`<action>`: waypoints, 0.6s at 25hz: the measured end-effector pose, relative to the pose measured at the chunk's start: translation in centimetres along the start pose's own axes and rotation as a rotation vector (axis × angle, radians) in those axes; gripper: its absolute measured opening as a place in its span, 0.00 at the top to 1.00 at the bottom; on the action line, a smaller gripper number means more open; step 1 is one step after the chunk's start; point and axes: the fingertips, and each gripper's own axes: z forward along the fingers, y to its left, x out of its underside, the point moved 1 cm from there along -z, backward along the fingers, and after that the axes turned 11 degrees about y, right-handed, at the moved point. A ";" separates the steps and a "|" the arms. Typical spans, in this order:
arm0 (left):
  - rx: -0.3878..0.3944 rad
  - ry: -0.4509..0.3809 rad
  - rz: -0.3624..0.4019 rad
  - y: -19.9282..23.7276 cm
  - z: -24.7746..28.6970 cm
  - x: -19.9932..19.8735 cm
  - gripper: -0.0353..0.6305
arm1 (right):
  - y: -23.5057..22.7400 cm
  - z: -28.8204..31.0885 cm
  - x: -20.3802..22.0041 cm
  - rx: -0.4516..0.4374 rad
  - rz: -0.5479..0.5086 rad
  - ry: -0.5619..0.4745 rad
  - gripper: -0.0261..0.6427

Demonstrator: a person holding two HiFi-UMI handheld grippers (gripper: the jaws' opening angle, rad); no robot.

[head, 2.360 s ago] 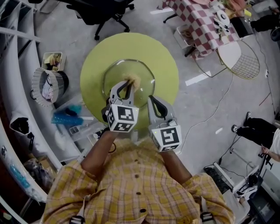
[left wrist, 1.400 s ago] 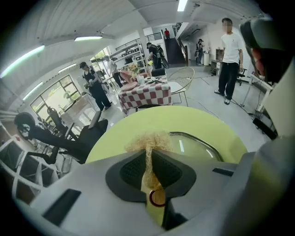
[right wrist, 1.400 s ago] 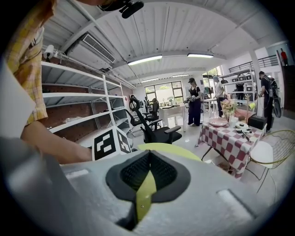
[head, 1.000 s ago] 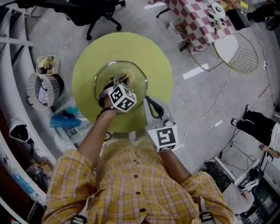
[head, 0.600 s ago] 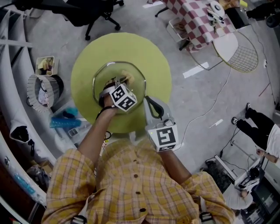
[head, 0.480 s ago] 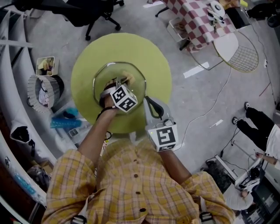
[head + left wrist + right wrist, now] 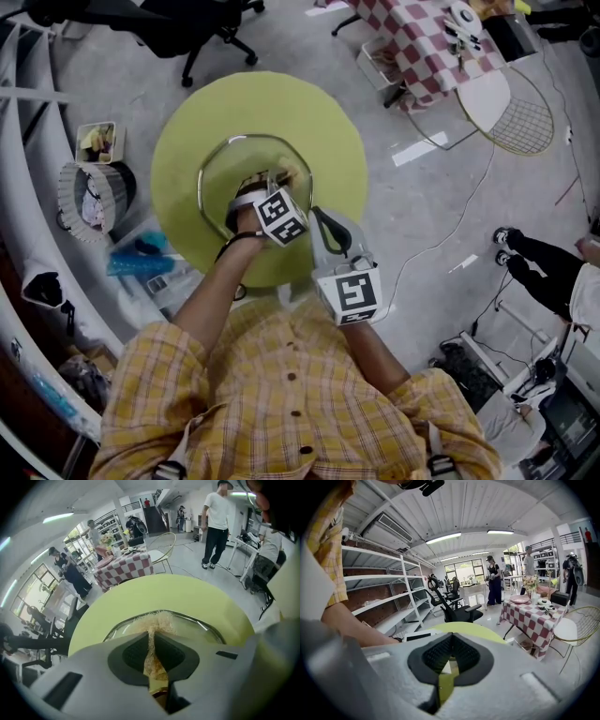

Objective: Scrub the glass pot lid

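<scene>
Glass pot lid (image 7: pixel 230 159) with a metal rim lies flat on the round yellow-green table (image 7: pixel 319 112), centre-left in the head view. Left gripper (image 7: pixel 275 183) is clamped on a tan fibrous scouring pad (image 7: pixel 157 620) pressed to the glass. In the last 0.5 s it has slid from the lid's middle towards its lower right, so a scrubbing stroke is probably under way. Right gripper (image 7: pixel 320 216), its 2 jaws together and empty, sits just beside the rim.

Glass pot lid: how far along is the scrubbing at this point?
Done: the lid lies on the green table and the left gripper has the tan scrubber clamped. In hand: the scrubber rests on the glass. Left: unclear how much is cleaned; the right gripper is shut, empty.
</scene>
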 end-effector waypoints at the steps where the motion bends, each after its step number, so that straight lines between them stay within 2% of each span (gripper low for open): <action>1: -0.004 0.004 0.014 -0.1 0.1 -0.1 0.88 | -0.1 0.0 0.0 0.001 0.001 0.001 0.96; 12: 0.045 0.021 0.085 -0.7 -1.7 -3.1 0.88 | -1.7 -0.2 0.0 0.036 0.021 0.000 0.96; 15: 0.057 0.018 0.079 -0.5 -1.6 -3.2 0.88 | -1.7 -0.1 -0.1 0.037 0.024 -0.001 0.96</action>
